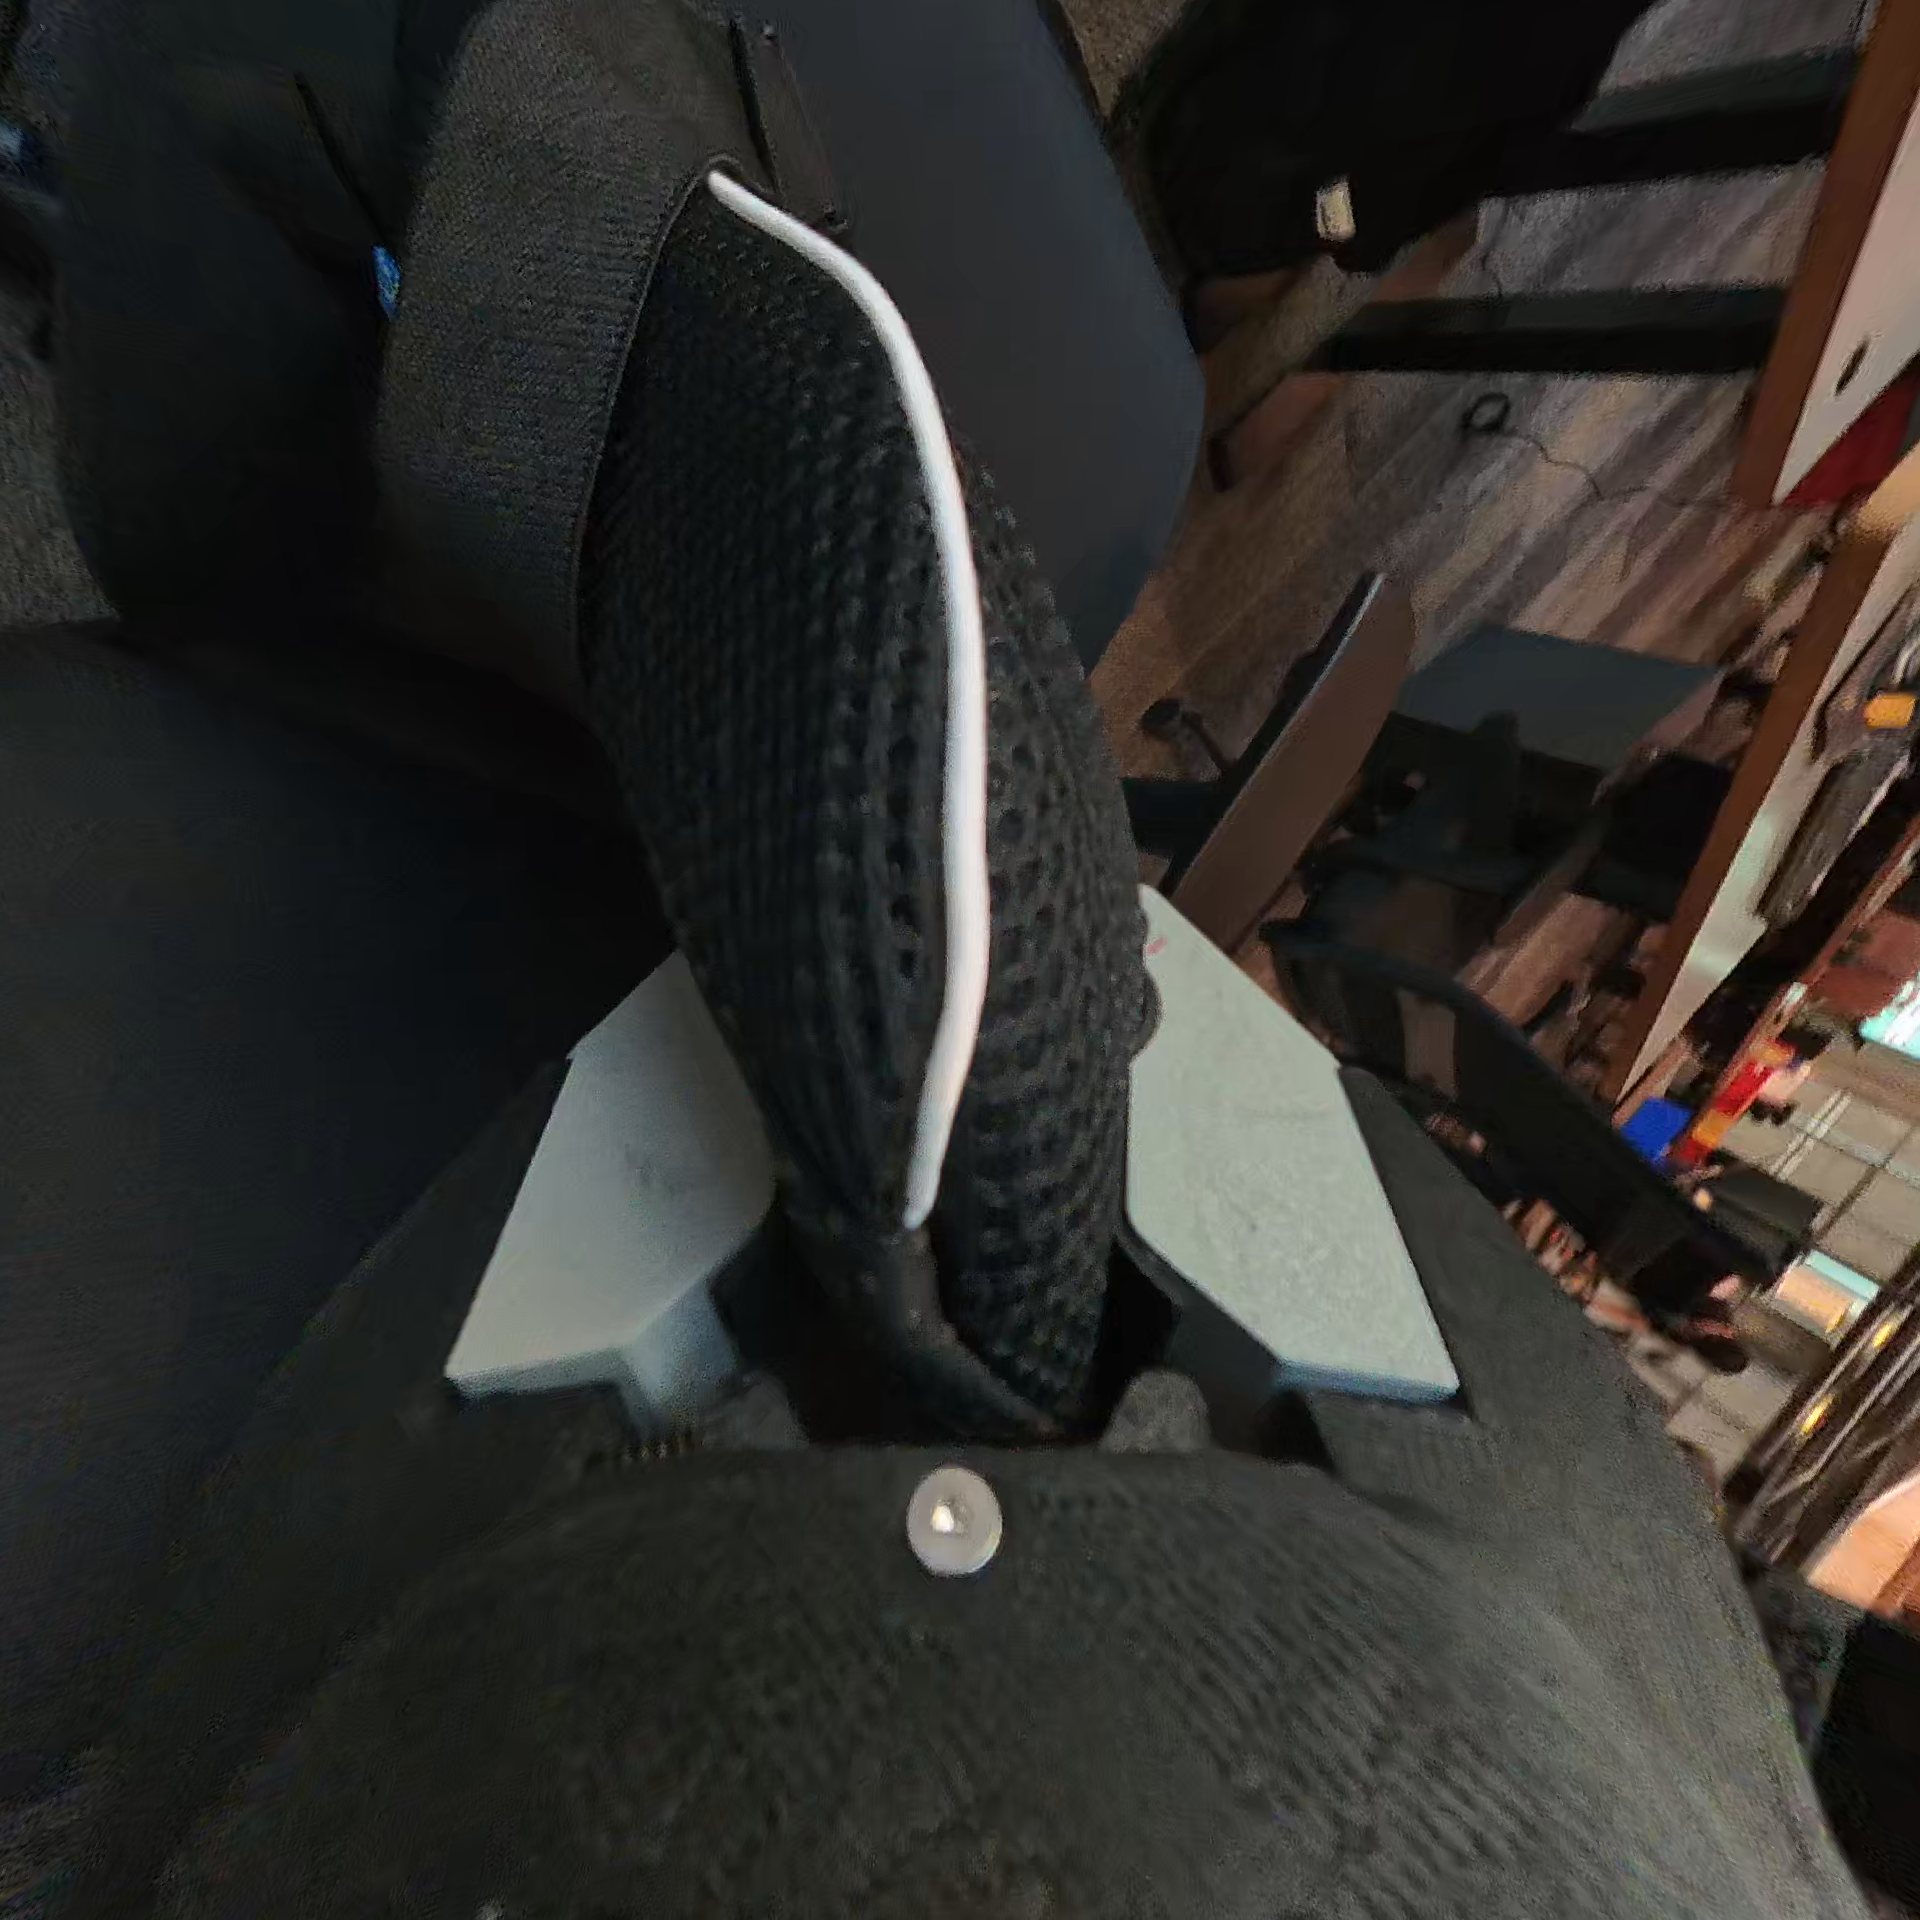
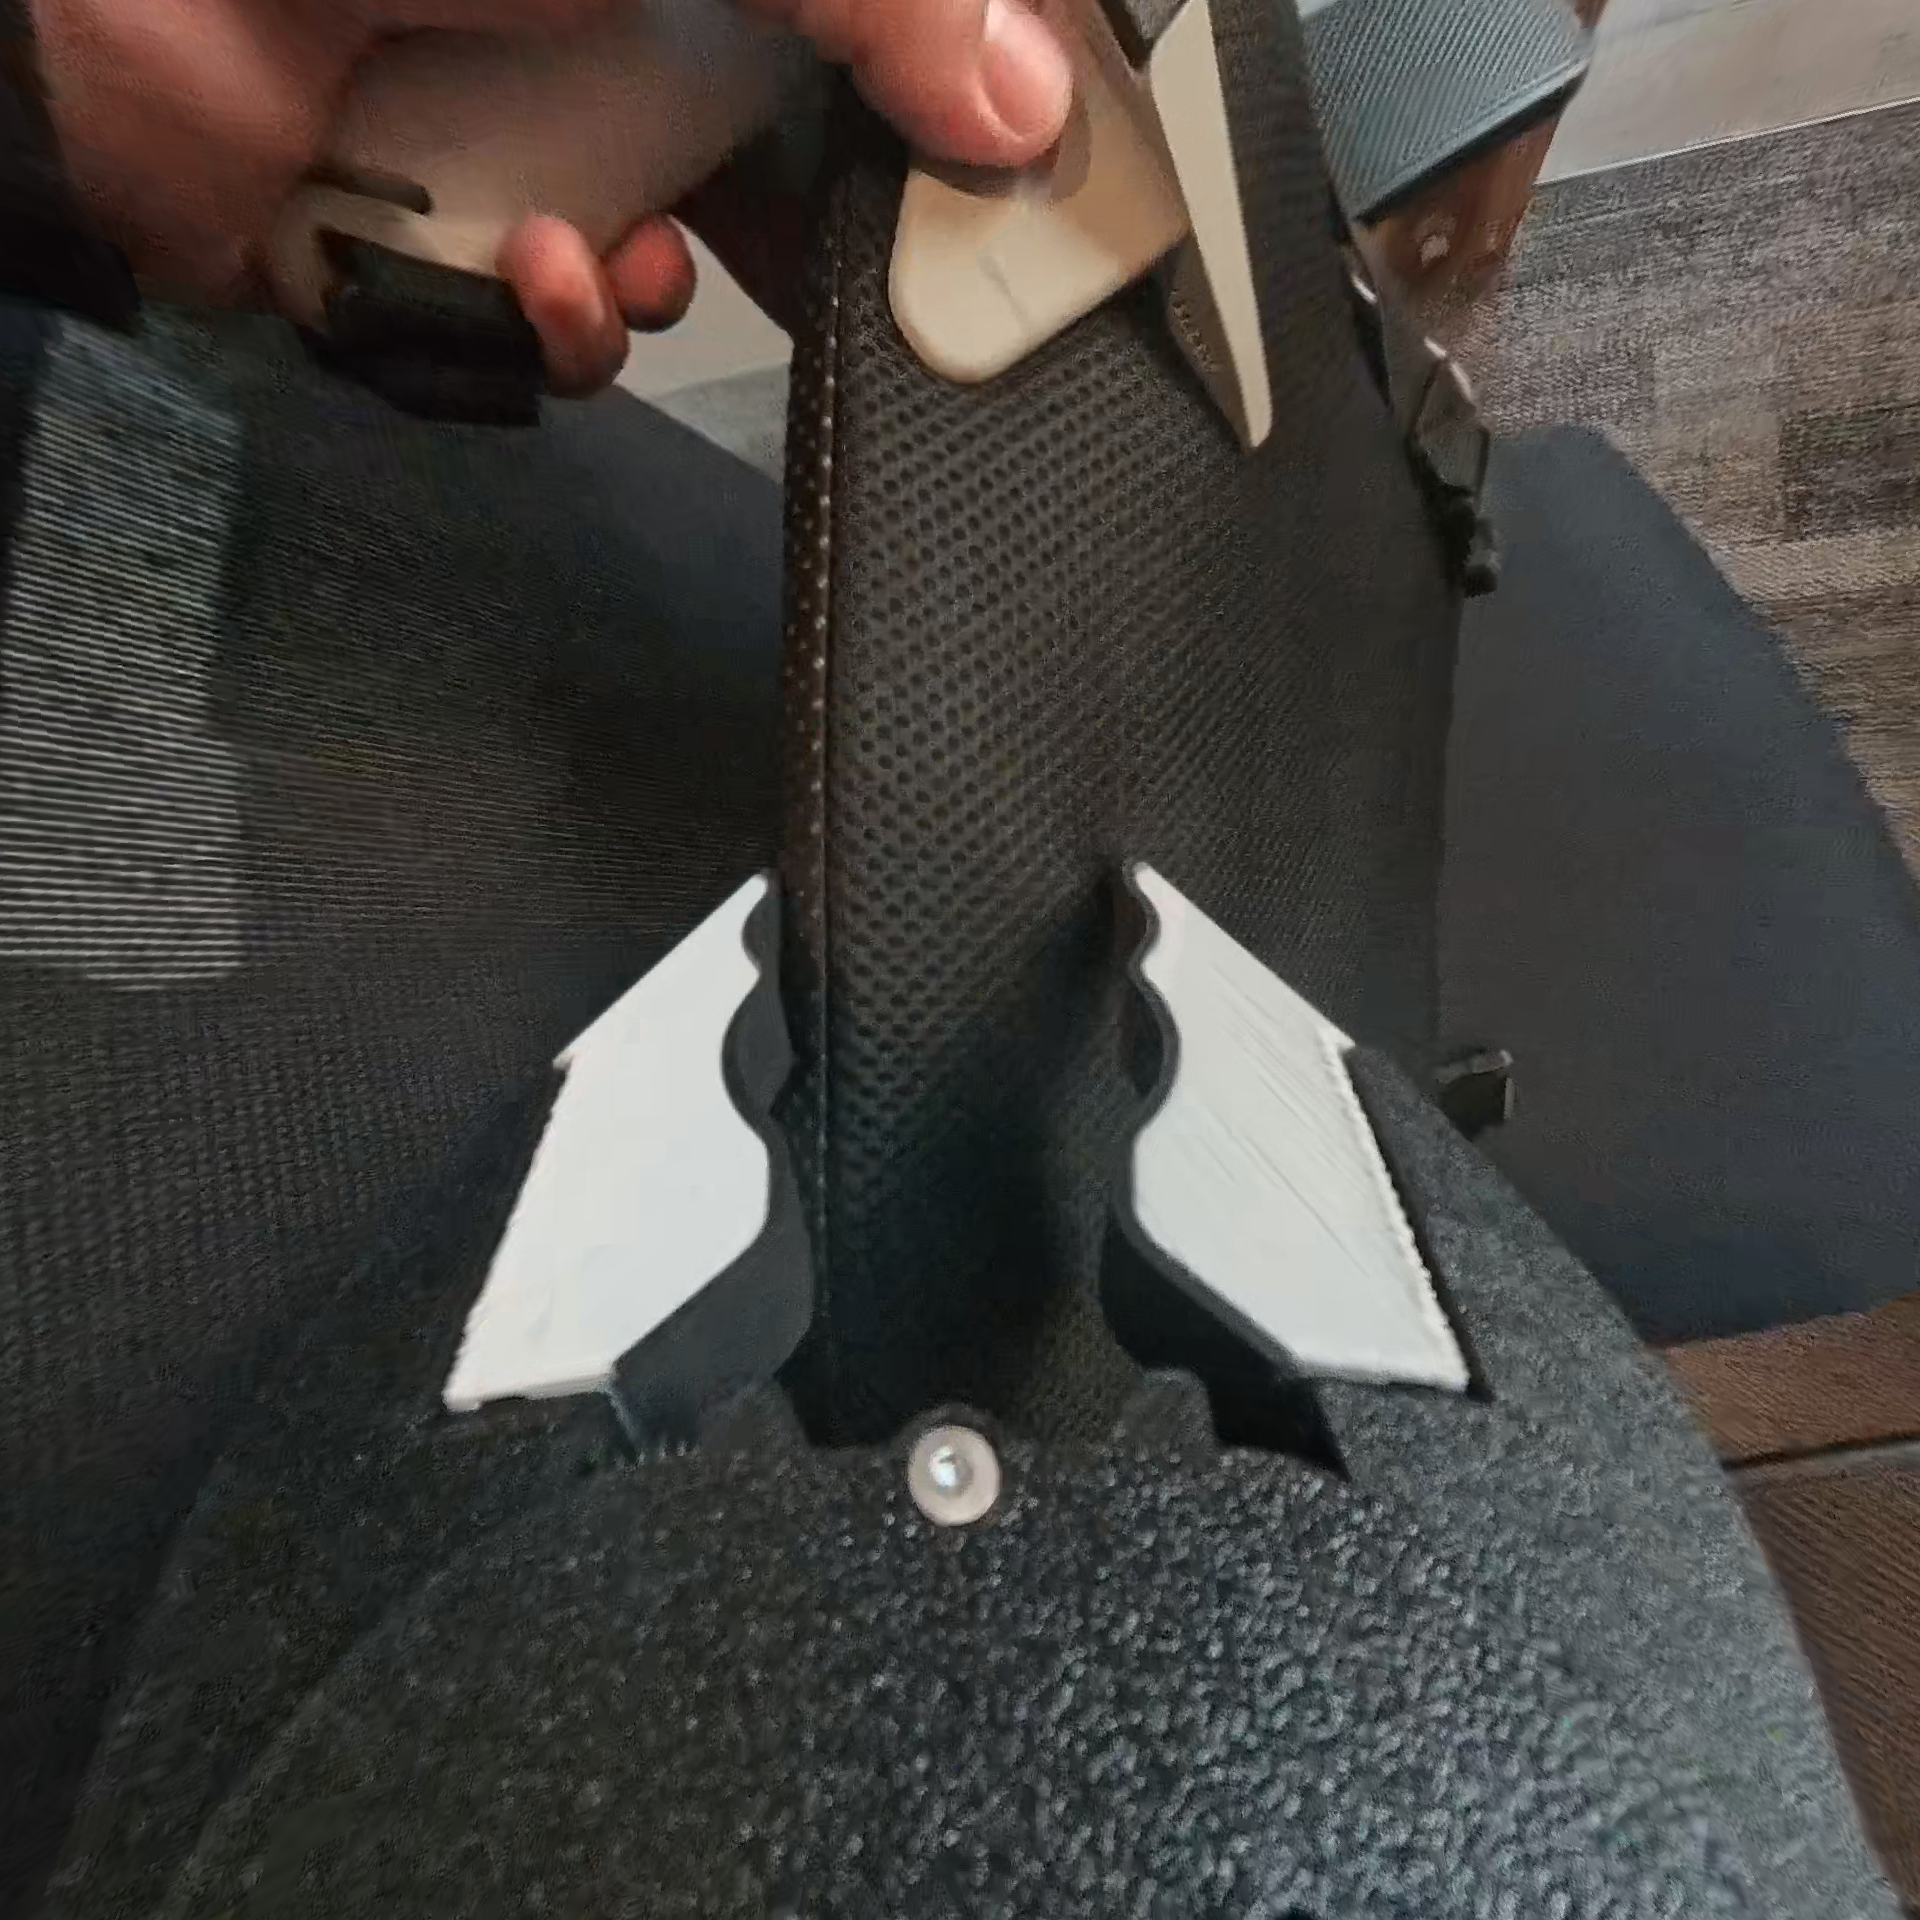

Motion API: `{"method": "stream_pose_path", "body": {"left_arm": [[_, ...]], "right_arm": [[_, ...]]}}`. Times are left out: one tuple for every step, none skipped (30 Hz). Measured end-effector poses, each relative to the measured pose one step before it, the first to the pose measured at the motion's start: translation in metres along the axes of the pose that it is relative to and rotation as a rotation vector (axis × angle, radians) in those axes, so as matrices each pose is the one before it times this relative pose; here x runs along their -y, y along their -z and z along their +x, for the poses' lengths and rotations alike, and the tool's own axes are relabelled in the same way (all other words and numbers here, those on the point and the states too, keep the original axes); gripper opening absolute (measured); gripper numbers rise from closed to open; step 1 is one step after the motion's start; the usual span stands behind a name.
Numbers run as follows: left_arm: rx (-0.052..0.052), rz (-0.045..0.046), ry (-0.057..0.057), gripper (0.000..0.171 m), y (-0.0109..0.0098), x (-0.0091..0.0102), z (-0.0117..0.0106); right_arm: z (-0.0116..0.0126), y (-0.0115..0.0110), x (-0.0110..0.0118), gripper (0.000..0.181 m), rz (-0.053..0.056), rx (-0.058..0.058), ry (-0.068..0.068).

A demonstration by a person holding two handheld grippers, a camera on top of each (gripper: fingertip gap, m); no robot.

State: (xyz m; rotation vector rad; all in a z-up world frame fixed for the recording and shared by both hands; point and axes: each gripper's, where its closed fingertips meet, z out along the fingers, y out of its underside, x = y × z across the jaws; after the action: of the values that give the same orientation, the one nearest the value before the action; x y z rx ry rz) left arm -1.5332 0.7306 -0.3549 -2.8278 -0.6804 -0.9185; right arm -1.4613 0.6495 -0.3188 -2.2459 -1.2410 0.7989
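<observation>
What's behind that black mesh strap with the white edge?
Behind the mesh strap, clamped in the left gripper, lies dark grey fabric and a black surface. The strap hides whatever it attaches to.

The padded black strap (image 1: 831,727) is open mesh cloth, matt and pitted, with a smooth white piping edge (image 1: 961,644). Flanking the strap, the left gripper (image 1: 914,1039) has pale matt plastic fingers (image 1: 644,1174). Below the strap, the black gripper body (image 2: 935,1683) is rough, grainy plastic, with a shiny metal screw (image 2: 953,1478). Beside the strap lies grey woven-mesh chair fabric (image 2: 260,831).
</observation>
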Motion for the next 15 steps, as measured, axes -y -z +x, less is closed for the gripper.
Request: {"method": "stream_pose_path", "body": {"left_arm": [[0.0, -0.02554, -0.0527, 0.057, 0.00183, 0.00307, 0.00491], [0.0077, -0.02728, -0.0642, 0.055, 0.0013, 0.00256, 0.00553], [0.0095, -0.02441, -0.0698, 0.053, 0.00142, 0.00294, 0.00679], [0.0086, -0.02014, -0.0704, 0.051, 0.00212, 0.00379, 0.00799], [0.0081, -0.01772, -0.0671, 0.05, 0.00348, 0.00498, 0.00879], [0.0069, -0.01347, -0.0617, 0.048, 0.00548, 0.00627, 0.00881], [0.0051, -0.01138, -0.0566, 0.047, 0.00775, 0.00703, 0.00862], [0.0073, -0.01132, -0.0592, 0.047, 0.0105, 0.00734, 0.00828], [0.0103, -0.01329, -0.07, 0.047, 0.01319, 0.00698, 0.00881], [0.0136, -0.01596, -0.0842, 0.046, 0.01528, 0.00617, 0.00975], [0.013, -0.01627, -0.0918, 0.046, 0.01686, 0.00559, 0.01079], [0.0095, -0.01396, -0.0889, 0.046, 0.01795, 0.00518, 0.01191], [0.004, -0.01063, -0.0783, 0.046, 0.01861, 0.005, 0.01301], [-0.0049, -0.0038, -0.0657, 0.046, 0.01915, 0.00525, 0.01445], [-0.0134, 0.00363, -0.0542, 0.045, 0.01906, 0.00562, 0.01569]], "right_arm": [[-0.0016, 0.00621, 0.00253, 0.065, 0.0262, 0.0423, -0.0431], [-0.00123, 0.00621, 0.00145, 0.07, 0.0308, 0.0464, -0.0512], [0.00089, 0.00729, 0.00143, 0.075, 0.0403, 0.0392, -0.0523], [0.00291, 0.00923, 0.00053, 0.073, 0.0443, 0.0304, -0.044], [0.00418, 0.01096, -0.00008, 0.067, 0.0513, 0.0221, -0.033], [0.00445, 0.01194, -0.00113, 0.065, 0.0477, 0.0181, -0.0268], [0.00721, 0.01314, -0.00236, 0.066, 0.0377, -0.0016, -0.0219], [0.00799, 0.01407, -0.0025, 0.066, 0.036, -0.0092, -0.0086], [0.00834, 0.01496, -0.00218, 0.066, 0.0334, -0.0155, -0.0003], [0.01019, 0.01505, -0.00134, 0.066, 0.0338, -0.0287, 0.0029], [0.0097, 0.01459, -0.00061, 0.068, 0.0323, -0.0221, 0.004], [0.00951, 0.01365, -0.00066, 0.069, 0.026, -0.015, -0.0022], [0.01087, 0.01256, -0.00098, 0.071, 0.0193, -0.0151, -0.0115], [0.0118, 0.01097, -0.00054, 0.072, 0.0162, -0.0114, -0.0181], [0.01216, 0.00966, 0.00093, 0.073, 0.0195, -0.007, -0.0237]]}}
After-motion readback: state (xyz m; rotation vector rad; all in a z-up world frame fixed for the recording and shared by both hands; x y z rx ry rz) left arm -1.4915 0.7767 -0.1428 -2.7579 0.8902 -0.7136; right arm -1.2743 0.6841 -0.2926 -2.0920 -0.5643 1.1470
